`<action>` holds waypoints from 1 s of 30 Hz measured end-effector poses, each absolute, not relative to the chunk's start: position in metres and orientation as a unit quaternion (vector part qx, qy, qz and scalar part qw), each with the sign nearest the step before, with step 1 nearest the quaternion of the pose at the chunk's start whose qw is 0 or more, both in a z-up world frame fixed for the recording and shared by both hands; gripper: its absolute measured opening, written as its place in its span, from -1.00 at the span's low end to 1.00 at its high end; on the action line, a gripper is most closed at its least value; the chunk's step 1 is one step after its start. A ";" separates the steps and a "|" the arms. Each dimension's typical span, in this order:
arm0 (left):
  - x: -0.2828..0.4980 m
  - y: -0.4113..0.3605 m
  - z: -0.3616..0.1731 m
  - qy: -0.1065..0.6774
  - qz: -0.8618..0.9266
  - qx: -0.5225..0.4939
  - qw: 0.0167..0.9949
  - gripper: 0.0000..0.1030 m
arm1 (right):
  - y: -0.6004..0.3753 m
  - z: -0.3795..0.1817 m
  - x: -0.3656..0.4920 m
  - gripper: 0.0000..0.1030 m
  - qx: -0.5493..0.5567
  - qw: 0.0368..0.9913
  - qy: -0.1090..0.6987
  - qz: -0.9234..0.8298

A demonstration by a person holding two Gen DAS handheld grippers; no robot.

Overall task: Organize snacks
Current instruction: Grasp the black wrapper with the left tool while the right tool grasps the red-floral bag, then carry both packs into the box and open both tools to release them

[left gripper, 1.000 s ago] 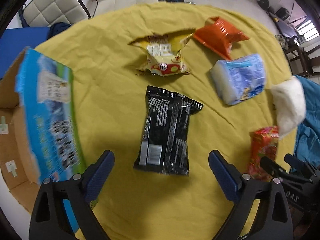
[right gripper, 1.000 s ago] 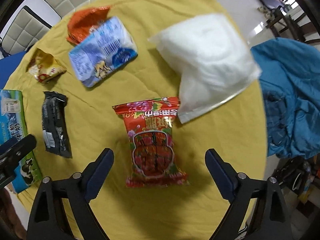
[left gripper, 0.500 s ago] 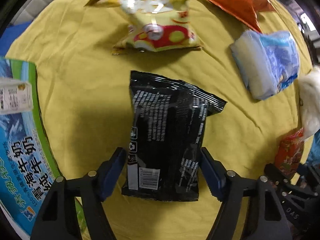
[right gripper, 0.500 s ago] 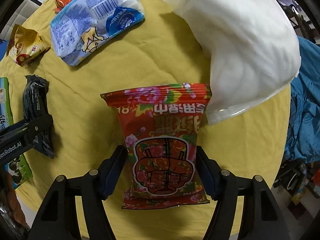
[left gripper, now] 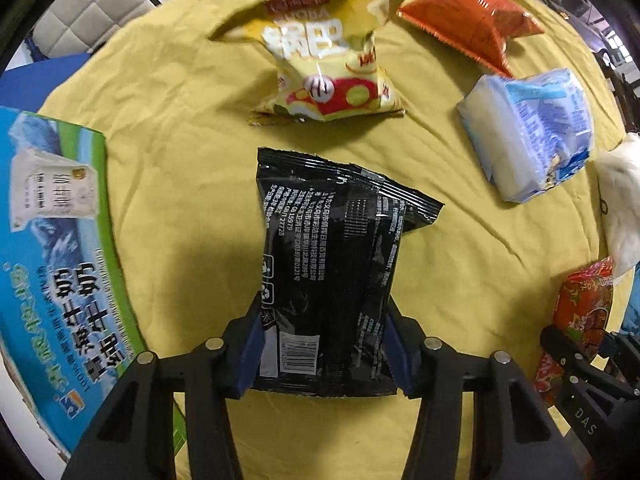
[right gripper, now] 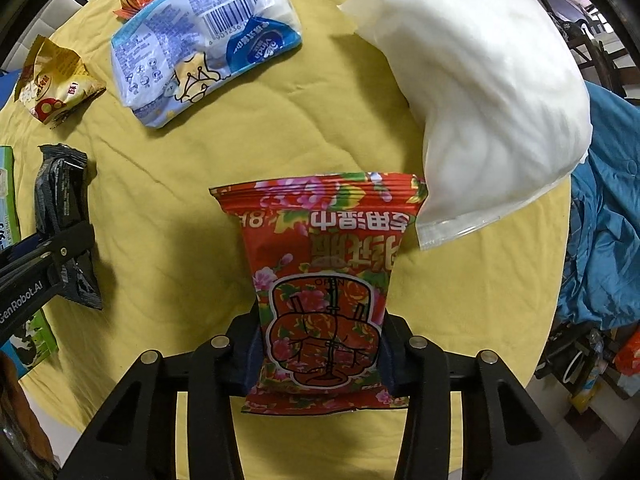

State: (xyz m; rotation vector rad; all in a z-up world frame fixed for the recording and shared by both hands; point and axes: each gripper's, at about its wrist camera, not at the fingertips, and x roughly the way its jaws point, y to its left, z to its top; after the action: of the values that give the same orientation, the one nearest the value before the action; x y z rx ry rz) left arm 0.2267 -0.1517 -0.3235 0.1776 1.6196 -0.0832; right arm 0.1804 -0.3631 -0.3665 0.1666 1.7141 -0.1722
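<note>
My left gripper (left gripper: 324, 348) is shut on the near end of a black snack packet (left gripper: 332, 256) that lies on the yellow tablecloth (left gripper: 180, 168). My right gripper (right gripper: 320, 356) is shut on the near end of a red flowered snack packet (right gripper: 324, 280), whose far corner touches a white puffy bag (right gripper: 480, 92). Farther off lie a yellow snack bag (left gripper: 328, 64), an orange bag (left gripper: 472, 28) and a blue-and-white tissue pack (left gripper: 528, 132). The black packet (right gripper: 64, 216) and the left gripper also show at the left of the right wrist view.
A blue-and-green milk carton box (left gripper: 56, 264) stands at the table's left edge. Blue cloth (right gripper: 600, 216) hangs beyond the right edge. Padded chairs (left gripper: 88, 12) stand behind the round table.
Both grippers dropped toward the table and closed, the left on the black packet, the right on the red packet. One second ago both stood wide open above them.
</note>
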 end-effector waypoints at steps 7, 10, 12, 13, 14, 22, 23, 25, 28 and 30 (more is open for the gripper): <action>0.199 -0.150 -0.231 0.680 -0.045 0.064 0.729 -0.04 | -0.350 -0.338 0.168 -0.11 0.068 0.663 0.742 -0.069; 0.176 -0.146 -0.182 0.656 -0.055 0.052 0.751 -0.05 | -0.339 -0.318 0.162 -0.11 0.062 0.677 0.731 -0.058; 0.166 -0.139 -0.146 0.639 -0.060 0.042 0.766 -0.05 | -0.332 -0.298 0.157 -0.11 0.062 0.689 0.720 -0.049; 0.165 -0.136 -0.134 0.632 -0.062 0.036 0.772 -0.05 | -0.328 -0.290 0.156 -0.11 0.063 0.694 0.716 -0.045; 0.166 -0.129 -0.128 0.625 -0.064 0.031 0.778 -0.05 | -0.325 -0.280 0.154 -0.11 0.064 0.699 0.711 -0.039; 0.165 -0.077 -0.083 0.568 -0.056 0.019 0.821 -0.05 | -0.287 -0.179 0.137 -0.12 0.060 0.753 0.655 0.013; 0.164 -0.074 -0.080 0.565 -0.055 0.018 0.823 -0.05 | -0.283 -0.165 0.137 -0.12 0.058 0.758 0.649 0.019; 0.164 -0.062 -0.073 0.556 -0.051 0.013 0.830 -0.05 | -0.277 -0.140 0.135 -0.11 0.055 0.770 0.635 0.032; 0.164 -0.040 -0.071 0.544 -0.047 0.006 0.838 -0.05 | -0.257 -0.113 0.134 -0.11 0.050 0.783 0.619 0.047; 0.164 -0.020 -0.064 0.538 -0.046 0.002 0.842 -0.05 | -0.239 -0.097 0.133 -0.11 0.051 0.789 0.610 0.056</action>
State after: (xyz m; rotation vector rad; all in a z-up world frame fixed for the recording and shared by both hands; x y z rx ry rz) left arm 0.1640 -0.0205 -0.0637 0.0050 1.1359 -0.0972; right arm 0.1335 -0.2393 -0.0967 0.1090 1.3131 0.1215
